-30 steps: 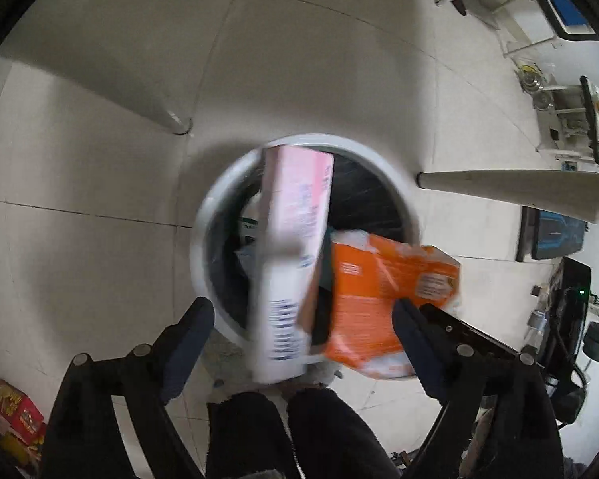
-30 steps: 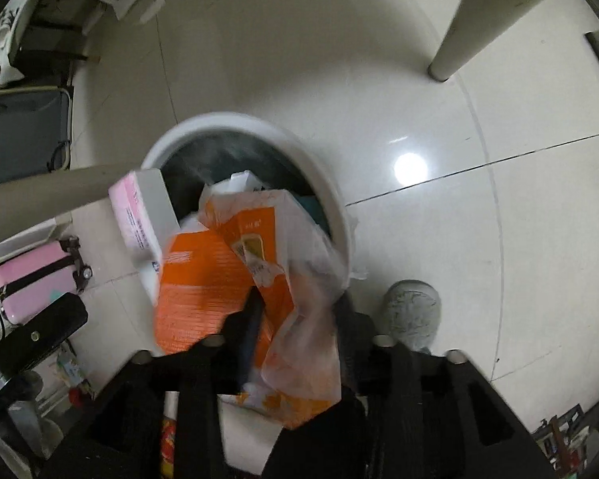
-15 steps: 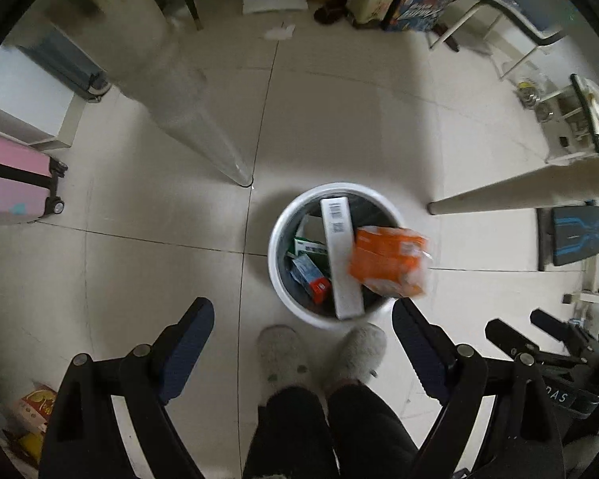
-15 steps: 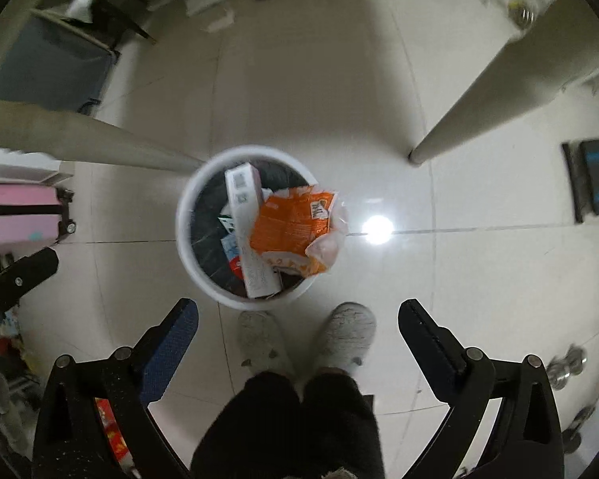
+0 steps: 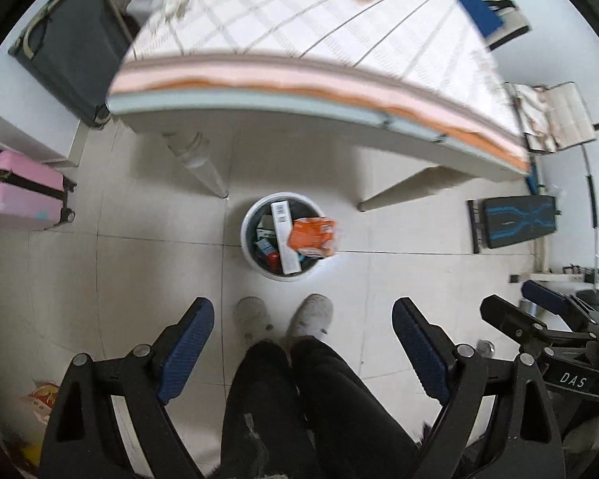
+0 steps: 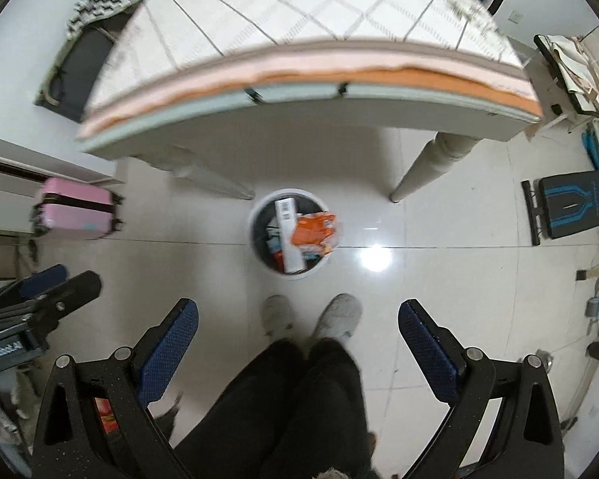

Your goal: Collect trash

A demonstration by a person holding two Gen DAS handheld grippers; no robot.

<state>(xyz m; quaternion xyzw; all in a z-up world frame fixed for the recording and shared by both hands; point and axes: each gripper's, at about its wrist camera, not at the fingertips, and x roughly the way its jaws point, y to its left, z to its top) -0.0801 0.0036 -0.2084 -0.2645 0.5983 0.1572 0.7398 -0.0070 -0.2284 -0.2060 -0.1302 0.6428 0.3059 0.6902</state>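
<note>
A round white trash bin (image 5: 248, 235) (image 6: 255, 219) stands on the tiled floor below the table's front edge. Inside it lie a long white carton (image 5: 285, 235) (image 6: 288, 235), an orange snack bag (image 5: 312, 236) (image 6: 314, 232) draped at its right rim, and other small packs. My left gripper (image 5: 303, 343) is open and empty, high above the floor. My right gripper (image 6: 298, 339) is open and empty too, at about the same height. Each gripper shows at the edge of the other's view.
A table with a checked cloth (image 5: 319, 40) (image 6: 299, 28) fills the top, its legs (image 5: 197, 163) (image 6: 431, 163) flanking the bin. The person's feet (image 5: 283, 315) stand just before the bin. A pink suitcase (image 5: 20, 191) stands left, a dark bench (image 5: 519, 219) right.
Both grippers let go of the carton and the orange bag, which dropped into the bin. Both grippers then rose well away from the bin and the tabletop came into view.
</note>
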